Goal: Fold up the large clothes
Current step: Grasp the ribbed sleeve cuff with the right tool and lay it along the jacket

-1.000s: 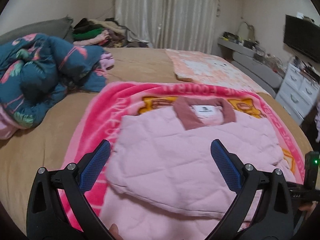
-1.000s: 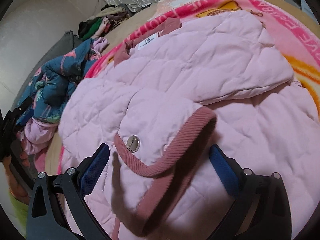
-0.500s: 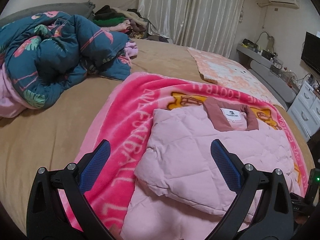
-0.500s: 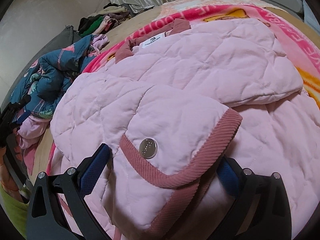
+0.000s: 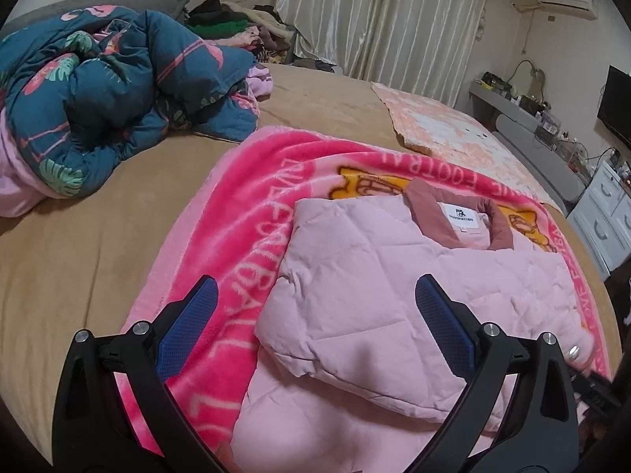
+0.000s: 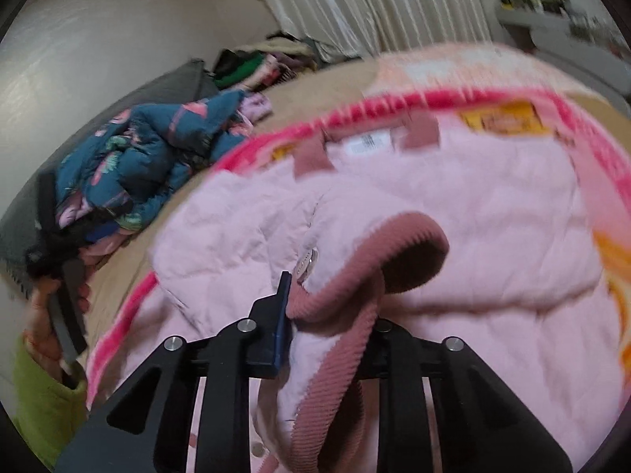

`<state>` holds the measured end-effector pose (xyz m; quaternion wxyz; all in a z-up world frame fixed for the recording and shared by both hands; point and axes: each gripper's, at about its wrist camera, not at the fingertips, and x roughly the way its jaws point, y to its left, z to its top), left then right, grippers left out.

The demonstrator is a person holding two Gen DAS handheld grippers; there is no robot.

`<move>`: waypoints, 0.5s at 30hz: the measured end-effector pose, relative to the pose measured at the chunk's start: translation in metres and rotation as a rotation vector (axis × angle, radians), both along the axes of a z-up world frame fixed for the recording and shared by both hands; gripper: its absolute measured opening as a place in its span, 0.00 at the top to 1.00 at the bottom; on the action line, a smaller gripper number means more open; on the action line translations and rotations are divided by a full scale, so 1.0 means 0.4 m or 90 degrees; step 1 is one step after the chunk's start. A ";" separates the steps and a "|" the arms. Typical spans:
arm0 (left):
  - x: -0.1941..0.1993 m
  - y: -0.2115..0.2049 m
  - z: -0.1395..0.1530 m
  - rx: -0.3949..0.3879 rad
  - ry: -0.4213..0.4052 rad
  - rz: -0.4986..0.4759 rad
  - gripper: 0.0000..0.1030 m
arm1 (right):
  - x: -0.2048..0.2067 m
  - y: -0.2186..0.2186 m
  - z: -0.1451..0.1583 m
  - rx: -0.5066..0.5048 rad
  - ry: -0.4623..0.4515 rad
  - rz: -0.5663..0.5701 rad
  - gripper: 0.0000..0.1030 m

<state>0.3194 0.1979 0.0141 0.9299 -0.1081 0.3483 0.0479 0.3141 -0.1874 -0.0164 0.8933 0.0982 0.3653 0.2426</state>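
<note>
A pale pink quilted jacket (image 5: 414,299) with a dusty-rose collar lies partly folded on a bright pink blanket (image 5: 252,236) spread over the bed. My left gripper (image 5: 315,323) is open above the jacket's left folded edge and holds nothing. In the right wrist view my right gripper (image 6: 327,315) is shut on the jacket's ribbed rose cuff (image 6: 355,276), which loops up over the fingers beside a silver snap button (image 6: 307,264). The jacket (image 6: 453,205) fills that view, blurred by motion.
A crumpled teal floral duvet (image 5: 102,90) sits at the left of the tan bed (image 5: 79,256). Piled clothes (image 5: 240,27) lie by the curtains. A peach blanket (image 5: 441,134) is at the far right, with white drawers (image 5: 607,220) beyond. A hand (image 6: 51,307) holds the other gripper.
My right gripper has gone from open to shut on the ribbed cuff and lifted it. The left gripper swung left and back, staying open.
</note>
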 end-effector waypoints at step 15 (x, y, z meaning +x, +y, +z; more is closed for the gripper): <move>0.022 -0.056 -0.035 0.009 0.001 -0.042 0.09 | 0.117 -0.084 0.210 -0.095 -0.137 -0.028 0.83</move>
